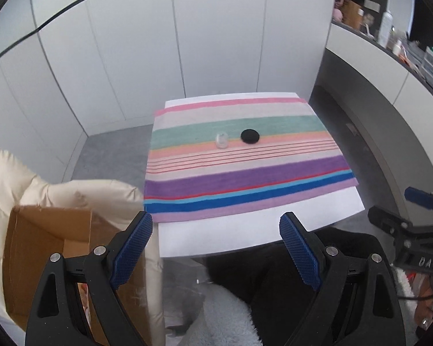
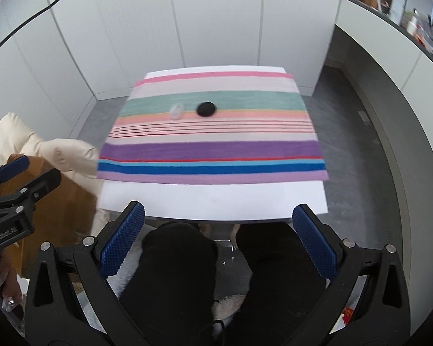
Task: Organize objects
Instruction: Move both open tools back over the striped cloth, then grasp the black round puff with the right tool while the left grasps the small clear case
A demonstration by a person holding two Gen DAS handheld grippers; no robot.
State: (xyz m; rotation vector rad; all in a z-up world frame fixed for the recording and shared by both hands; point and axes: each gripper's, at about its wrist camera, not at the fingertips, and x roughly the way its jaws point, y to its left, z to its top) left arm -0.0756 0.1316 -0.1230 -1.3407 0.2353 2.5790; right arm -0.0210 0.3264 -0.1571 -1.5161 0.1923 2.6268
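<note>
A small clear jar (image 1: 221, 139) and a flat black round lid (image 1: 250, 136) lie side by side on a striped cloth (image 1: 245, 173) that covers a white table (image 1: 245, 230). In the right wrist view the jar (image 2: 176, 111) lies left of the lid (image 2: 206, 109) on the cloth (image 2: 210, 150). My left gripper (image 1: 216, 232) is open and empty, held above the table's near edge. My right gripper (image 2: 218, 220) is open and empty, held above the near edge of the table (image 2: 210, 201). Each gripper also shows in the other's view: the right one (image 1: 418, 225) and the left one (image 2: 14, 184).
An open cardboard box (image 1: 43, 253) stands left of the table beside a cream padded jacket (image 1: 20, 173). White cabinet panels (image 1: 187, 43) close the back. A curved counter (image 1: 389, 72) with bottles runs along the right. The person's black-clad legs (image 2: 216, 274) are below the table edge.
</note>
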